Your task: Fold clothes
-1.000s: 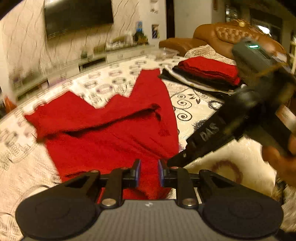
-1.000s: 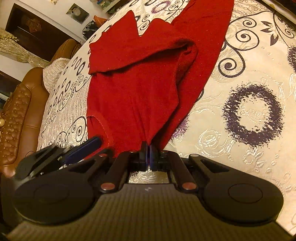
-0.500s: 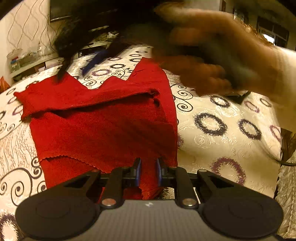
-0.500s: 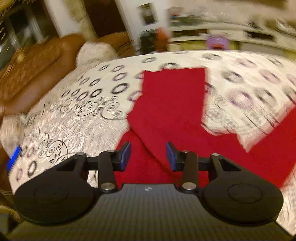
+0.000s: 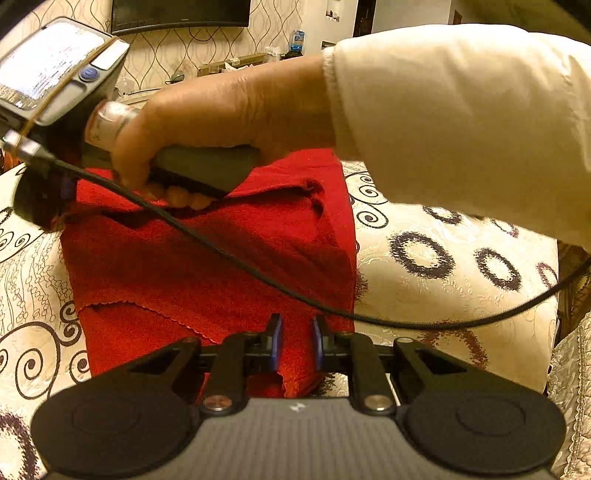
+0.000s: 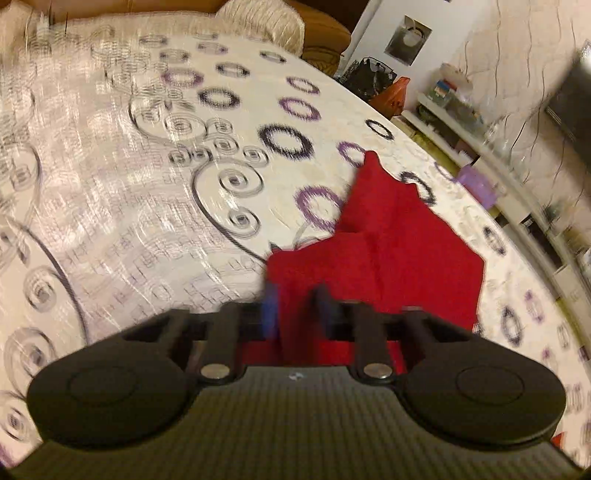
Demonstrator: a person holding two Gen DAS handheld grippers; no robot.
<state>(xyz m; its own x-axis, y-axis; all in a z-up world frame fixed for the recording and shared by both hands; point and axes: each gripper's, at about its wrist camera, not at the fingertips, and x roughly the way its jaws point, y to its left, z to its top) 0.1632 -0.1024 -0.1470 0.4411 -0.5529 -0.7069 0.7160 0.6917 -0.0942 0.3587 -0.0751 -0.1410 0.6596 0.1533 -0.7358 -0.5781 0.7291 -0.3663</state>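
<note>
A red garment lies partly folded on the patterned cover. My left gripper is shut on its near corner, and cloth fills the gap between the blue pads. A person's hand in a cream sleeve reaches across the garment to its left corner. In the right wrist view, my right gripper sits at a corner of the same red garment. Its jaws are closing, with a raised fold of cloth between them. This view is blurred by motion.
The patterned cream cover spreads out on all sides, also as a wide stretch left of the garment. A black cable hangs across the garment. A brown sofa and a low wall shelf border the surface.
The right gripper let go of the garment's near right edge, swung across to its left corner, opened wide and closed in on cloth there. The left gripper kept its hold and barely moved.
</note>
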